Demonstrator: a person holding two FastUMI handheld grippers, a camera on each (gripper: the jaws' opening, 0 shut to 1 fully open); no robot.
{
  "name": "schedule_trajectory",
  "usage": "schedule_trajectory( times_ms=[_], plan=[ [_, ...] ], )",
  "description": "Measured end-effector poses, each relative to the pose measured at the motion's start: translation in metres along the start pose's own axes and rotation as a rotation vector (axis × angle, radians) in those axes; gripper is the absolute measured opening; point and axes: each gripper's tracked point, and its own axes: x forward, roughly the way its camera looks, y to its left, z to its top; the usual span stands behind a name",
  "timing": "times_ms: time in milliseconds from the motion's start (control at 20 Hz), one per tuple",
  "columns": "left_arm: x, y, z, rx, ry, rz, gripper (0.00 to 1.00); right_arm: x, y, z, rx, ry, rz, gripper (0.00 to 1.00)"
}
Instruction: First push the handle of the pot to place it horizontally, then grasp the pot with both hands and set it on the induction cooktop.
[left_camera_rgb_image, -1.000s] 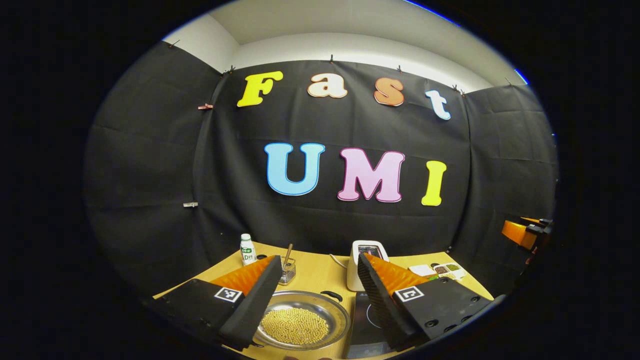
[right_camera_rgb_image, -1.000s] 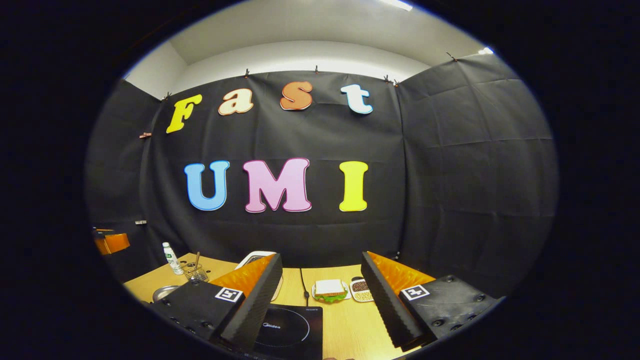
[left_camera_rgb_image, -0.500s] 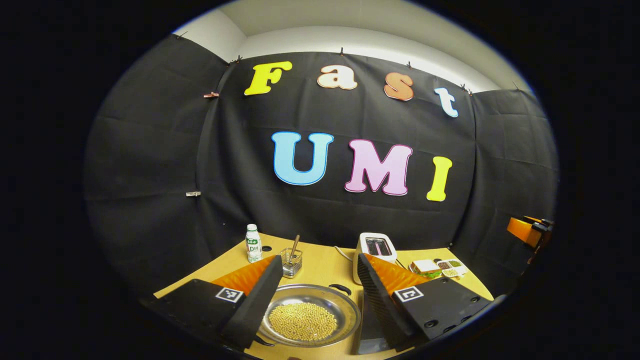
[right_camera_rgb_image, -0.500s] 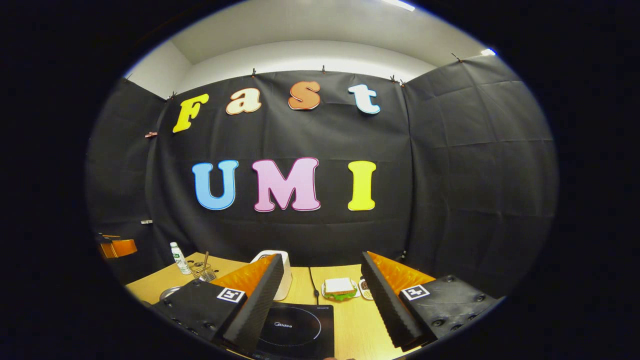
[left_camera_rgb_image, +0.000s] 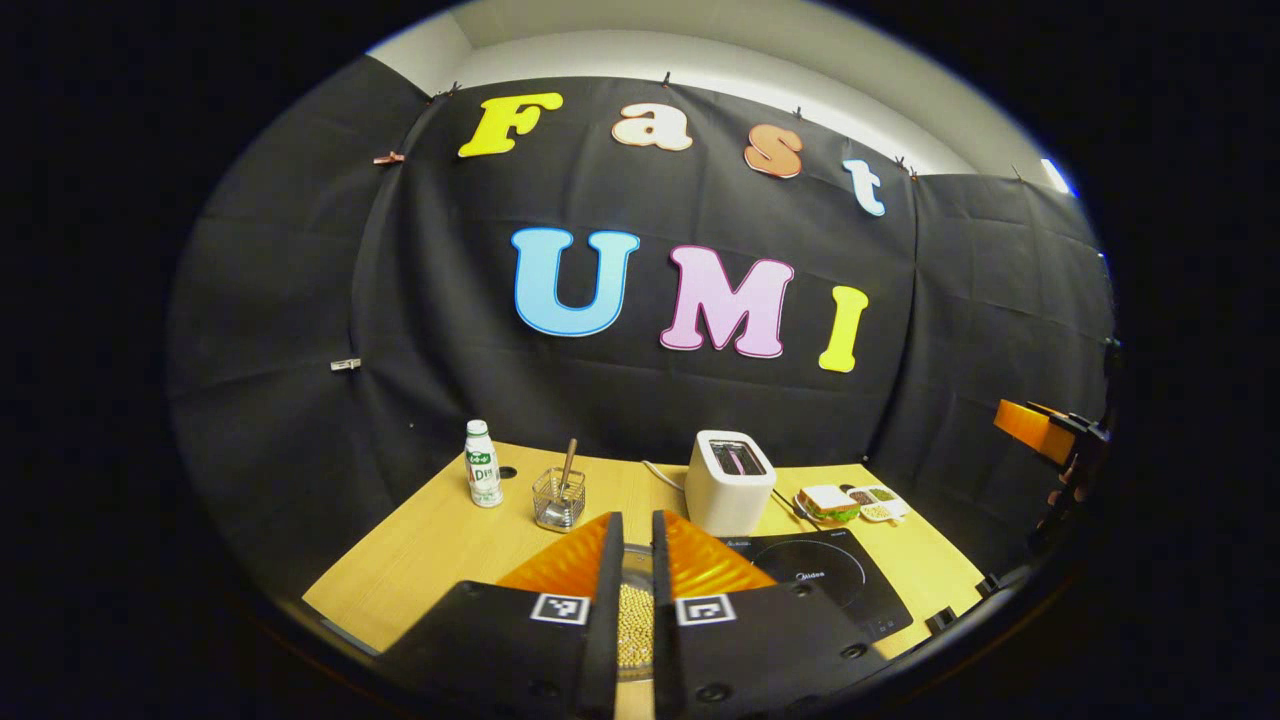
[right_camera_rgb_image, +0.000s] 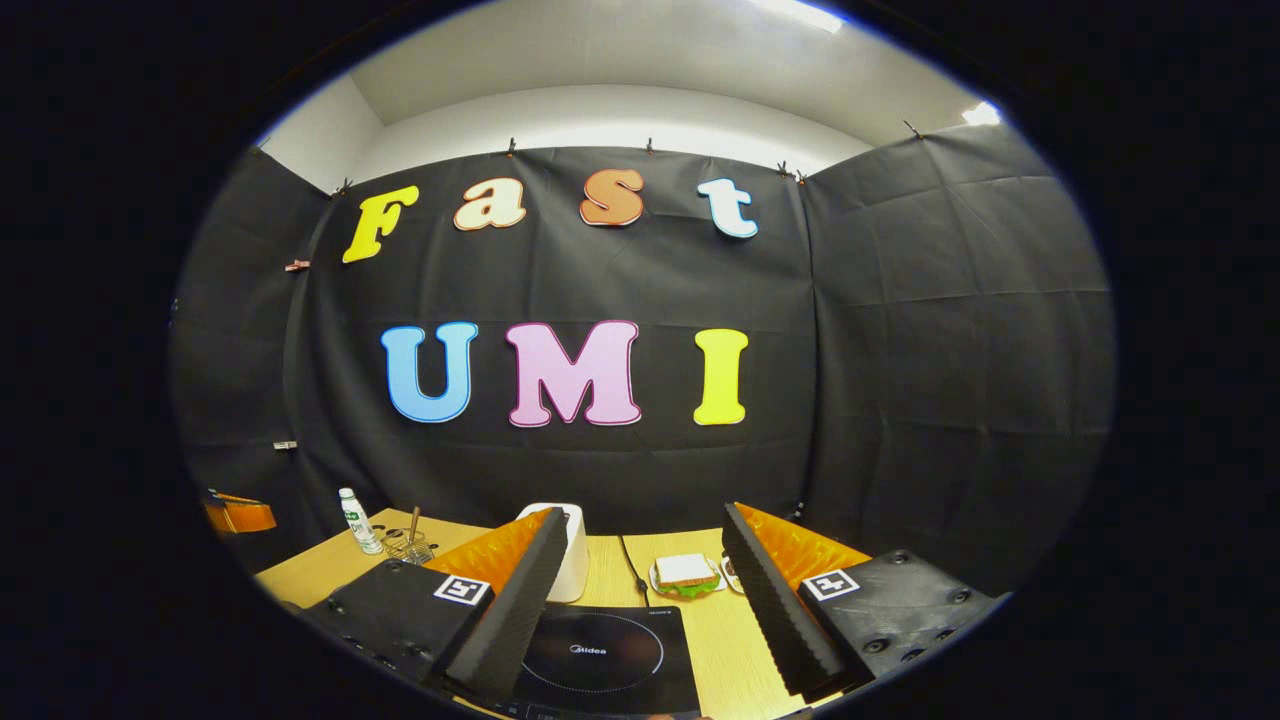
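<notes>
Black induction cooktop (right_camera_rgb_image: 600, 660) lies flat between the right gripper's (right_camera_rgb_image: 640, 600) wide-spread jaws.

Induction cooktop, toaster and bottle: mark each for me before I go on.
induction cooktop (right_camera_rgb_image: 610, 655), right gripper view, on its black glass inside the ring.
toaster (left_camera_rgb_image: 728, 487), left gripper view, on its white front face.
bottle (left_camera_rgb_image: 483, 478), left gripper view, on its labelled body.
</notes>
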Motion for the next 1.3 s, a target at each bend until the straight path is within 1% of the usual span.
schedule_trajectory(
  times_ms=[50, 150, 300, 550, 850, 1050, 1150, 1300],
  plan=[
    [-0.001, 0.006, -0.007, -0.007, 0.017, 0.004, 0.05, -0.004, 0.002, -0.002, -0.003, -0.001, -0.005, 0.97],
    [-0.002, 0.000, -0.025, -0.042, 0.063, -0.058, 0.05, -0.011, 0.005, -0.006, -0.005, -0.001, -0.020, 0.97],
    [-0.003, 0.015, -0.056, -0.063, 0.153, -0.076, 0.05, -0.021, 0.008, -0.010, 0.000, -0.003, -0.043, 0.97],
    [-0.010, 0.010, -0.104, -0.095, 0.294, -0.154, 0.05, -0.038, 0.011, -0.026, 0.014, 0.031, -0.074, 0.97],
    [-0.020, 0.008, -0.181, -0.046, 0.463, -0.209, 0.05, -0.050, 0.013, -0.046, 0.066, 0.087, -0.103, 0.97],
    [-0.026, 0.006, -0.223, 0.036, 0.574, -0.245, 0.06, -0.054, 0.009, -0.055, 0.060, 0.113, -0.121, 0.97],
    [-0.023, 0.009, -0.242, 0.052, 0.629, -0.248, 0.05, -0.054, 0.008, -0.058, 0.054, 0.122, -0.125, 0.98],
    [-0.015, 0.020, -0.256, 0.077, 0.676, -0.226, 0.06, -0.053, 0.005, -0.059, 0.029, 0.125, -0.135, 0.97]
  ],
)
